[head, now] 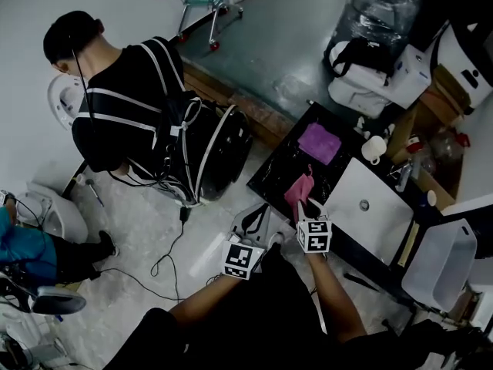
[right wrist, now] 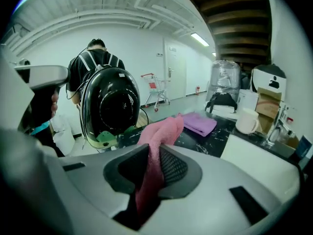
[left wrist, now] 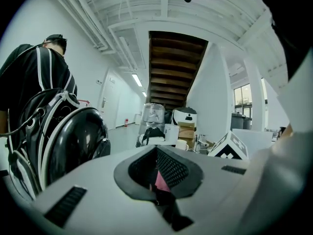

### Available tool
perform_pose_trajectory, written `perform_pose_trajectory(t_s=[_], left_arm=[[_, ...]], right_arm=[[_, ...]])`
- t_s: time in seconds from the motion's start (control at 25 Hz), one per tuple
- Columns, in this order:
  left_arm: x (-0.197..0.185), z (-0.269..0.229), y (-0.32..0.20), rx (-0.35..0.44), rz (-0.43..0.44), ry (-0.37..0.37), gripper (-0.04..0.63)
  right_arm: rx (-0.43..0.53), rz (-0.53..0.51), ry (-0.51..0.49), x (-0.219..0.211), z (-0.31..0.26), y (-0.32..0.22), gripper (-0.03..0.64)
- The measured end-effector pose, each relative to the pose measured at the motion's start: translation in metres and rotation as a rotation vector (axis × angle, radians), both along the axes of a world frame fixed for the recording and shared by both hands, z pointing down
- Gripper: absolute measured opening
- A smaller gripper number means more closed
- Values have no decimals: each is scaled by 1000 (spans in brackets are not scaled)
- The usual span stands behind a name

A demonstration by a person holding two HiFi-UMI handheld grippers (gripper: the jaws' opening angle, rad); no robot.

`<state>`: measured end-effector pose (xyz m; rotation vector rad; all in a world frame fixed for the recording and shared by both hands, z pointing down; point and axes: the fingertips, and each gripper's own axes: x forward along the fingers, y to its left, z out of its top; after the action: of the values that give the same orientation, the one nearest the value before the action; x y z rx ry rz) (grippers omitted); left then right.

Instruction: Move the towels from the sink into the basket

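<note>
On the black counter, left of the white sink, a pink towel is lifted at one end. My right gripper is shut on that end, and the pink cloth fills the gap between its jaws. A folded purple towel lies flat farther back on the counter, also in the right gripper view. My left gripper hangs off the counter's near corner, apart from the towel. Its jaws stand a narrow slit apart, through which a pink sliver shows.
A person in black with a black backpack stands left of the counter. A white mug and bottles sit behind the sink beside a tap. A pale plastic tub stands at the right. Boxes and a wrapped water bottle are farther back.
</note>
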<state>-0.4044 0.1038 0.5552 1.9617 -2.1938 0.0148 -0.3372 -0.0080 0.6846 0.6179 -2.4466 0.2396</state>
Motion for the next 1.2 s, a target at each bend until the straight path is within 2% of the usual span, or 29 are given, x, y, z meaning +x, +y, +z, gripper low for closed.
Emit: perform_pose_trajectory(t_s=[0.2,0.64,0.76,0.92,1.2], left_arm=[[30,-13,24,29,72,-19,14],[94,-4,83,21,201,11,14],[112,-8,85,28,229,7,14],[141,-20,83,50,286,-20,14],[219,-34,48,57,376,-49,14]], right_arm=[[26,91,-51,35,-29,33,80],[76,237,-141,102,-81,115,80],[114,260,-140,121,-91,132,80],[113,311,-188,147,-106,144,80],[153,391,-253,220,-133,117,80]])
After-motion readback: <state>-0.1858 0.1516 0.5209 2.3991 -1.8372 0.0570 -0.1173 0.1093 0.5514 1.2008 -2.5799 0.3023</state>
